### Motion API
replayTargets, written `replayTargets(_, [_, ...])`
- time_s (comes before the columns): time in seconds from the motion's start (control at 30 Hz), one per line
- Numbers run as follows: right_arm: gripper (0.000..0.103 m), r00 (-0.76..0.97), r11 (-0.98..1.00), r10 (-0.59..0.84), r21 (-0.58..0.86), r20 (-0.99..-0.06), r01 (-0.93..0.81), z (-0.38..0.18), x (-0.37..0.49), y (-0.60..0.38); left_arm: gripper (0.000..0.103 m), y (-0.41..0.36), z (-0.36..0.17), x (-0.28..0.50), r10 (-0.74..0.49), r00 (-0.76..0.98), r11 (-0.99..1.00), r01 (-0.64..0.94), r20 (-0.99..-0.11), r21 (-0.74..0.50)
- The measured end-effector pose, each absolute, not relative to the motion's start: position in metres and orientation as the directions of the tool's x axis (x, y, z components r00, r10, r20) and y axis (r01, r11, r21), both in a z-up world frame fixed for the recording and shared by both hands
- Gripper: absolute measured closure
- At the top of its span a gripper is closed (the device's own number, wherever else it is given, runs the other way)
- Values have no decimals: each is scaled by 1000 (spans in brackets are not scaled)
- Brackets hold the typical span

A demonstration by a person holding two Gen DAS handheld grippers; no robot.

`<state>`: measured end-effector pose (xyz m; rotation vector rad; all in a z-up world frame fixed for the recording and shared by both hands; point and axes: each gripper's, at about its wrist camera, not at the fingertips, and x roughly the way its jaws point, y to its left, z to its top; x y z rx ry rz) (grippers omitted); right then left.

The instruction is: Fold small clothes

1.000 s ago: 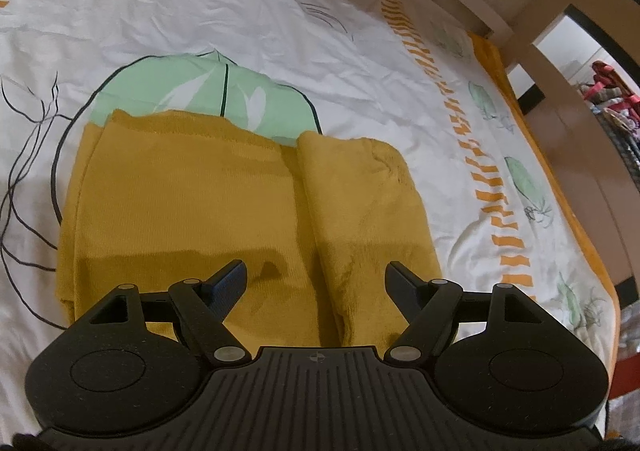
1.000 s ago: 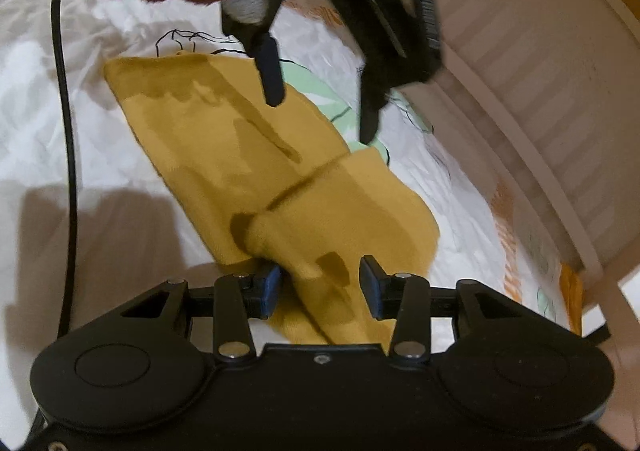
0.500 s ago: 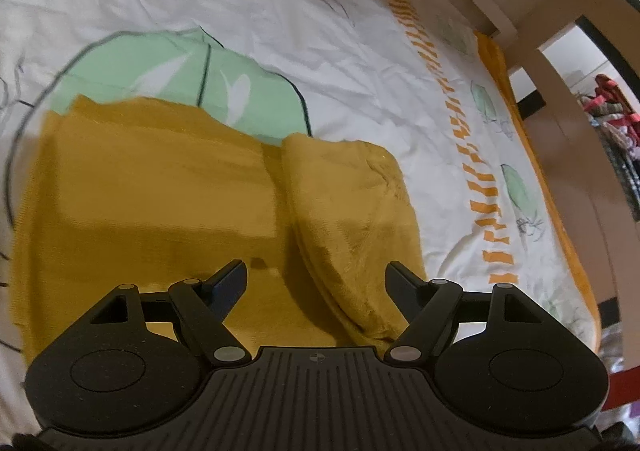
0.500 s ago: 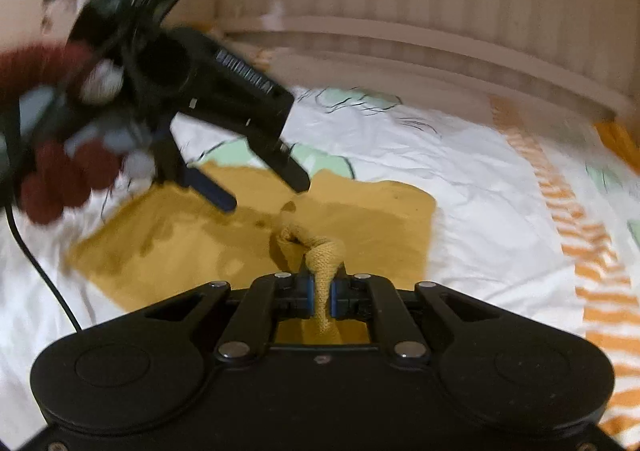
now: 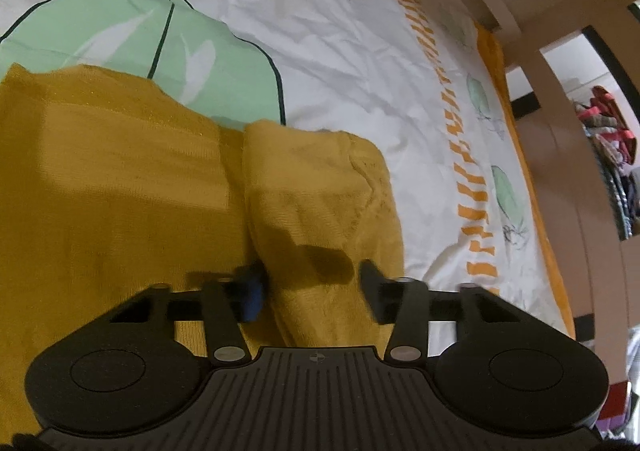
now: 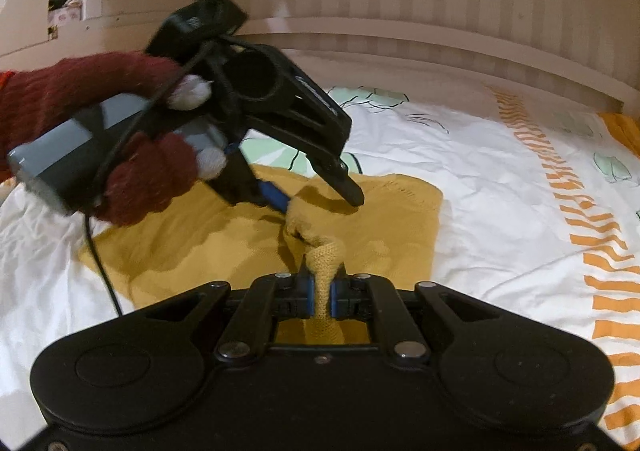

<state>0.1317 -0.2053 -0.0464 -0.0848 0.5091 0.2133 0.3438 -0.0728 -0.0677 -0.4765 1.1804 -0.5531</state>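
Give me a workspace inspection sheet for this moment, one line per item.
Surface: bed sheet, white with green leaf prints, wrinkled.
Job's things: mustard garment, one side folded over.
Clutter: nothing seen.
Grippers: right gripper shut on a bunched strip of the garment; left gripper, jaws just closing around the folded part, pads not yet pressing.
Cables: black cable trailing from the left gripper.
Surroundings: slatted headboard; gloved hand.

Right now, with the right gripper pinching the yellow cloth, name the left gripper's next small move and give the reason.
Probably finish closing the left gripper on the yellow garment. Its jaws have just been closing and straddle the folded flap, pads apparently not yet pressing, while the right gripper already pinches a bunched edge. Both grips would let the fold be carried over.
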Motion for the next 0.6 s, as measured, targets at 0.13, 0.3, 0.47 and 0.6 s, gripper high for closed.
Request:
replayTargets(0.13, [91, 849, 968, 178, -65, -498, -241, -48, 129, -199, 95, -70, -66, 344, -645, 313, 760, 165, -697, -629])
replayTargets(0.3, [91, 846, 957, 176, -116, -503, -267, -45, 122, -183, 96, -71, -49, 339, -627, 354, 779, 244, -694, -578])
replayTargets(0.47, [92, 851, 953, 183, -124, -492, -277, -30, 118, -166, 96, -64, -19, 333, -602, 386, 798, 319, -699, -511])
replayTargets(0.6, [92, 857, 950, 209, -110, -471, -293, -15, 116, -147, 96, -47, 2, 329, -576, 417, 815, 354, -703, -459])
